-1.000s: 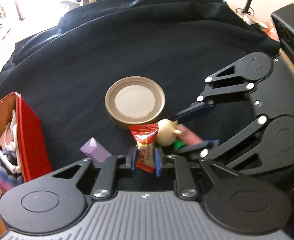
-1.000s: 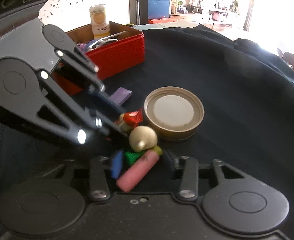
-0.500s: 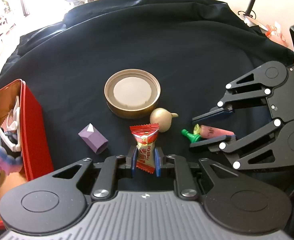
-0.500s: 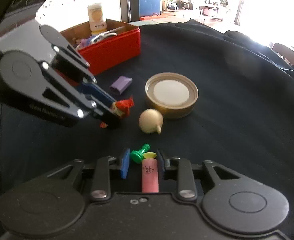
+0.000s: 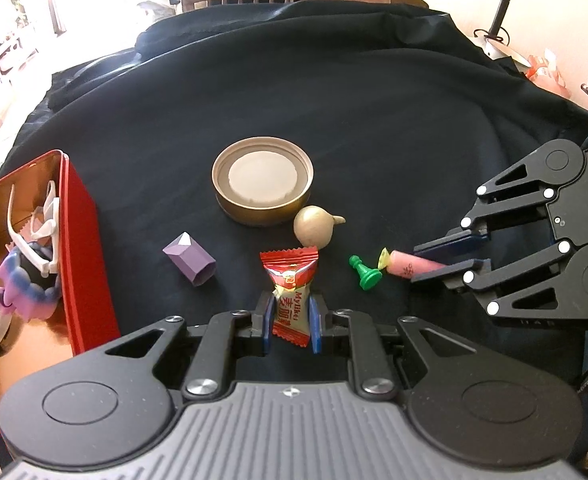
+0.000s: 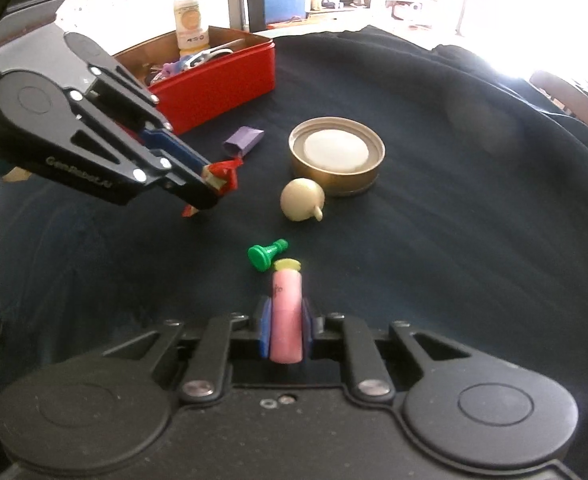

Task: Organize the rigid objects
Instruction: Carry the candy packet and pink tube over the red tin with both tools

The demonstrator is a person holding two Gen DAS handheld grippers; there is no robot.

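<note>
Candy (image 5: pixel 290 294) in red wrapper sat clamped between left gripper (image 5: pixel 289 322) pads, long axis running fwd along the fingers, twisted top end pointing toward gold lid (image 5: pixel 262 187). Left gripper was nearly shut on it. Pink tube (image 6: pixel 286 312) w/ yellow cap lay lengthwise in right gripper (image 6: pixel 286 334), whose jaws had just been closing and now pressed its sides.

Red tin (image 5: pixel 78 240) stood well left of lid, open, already holding white glasses, purple toy etc. Left gripper was the nearer one to it; judged next move = carry candy left to tin, tube after.

Loose on tabletop (image 5: pixel 374 120) cloth: purple block (image 5: pixel 189 260) between tin and lid, beige bulb-shaped piece (image 5: pixel 313 226) touching or just beside lid rim, green pawn (image 5: pixel 364 273) lying on its side near tube's cap.
</note>
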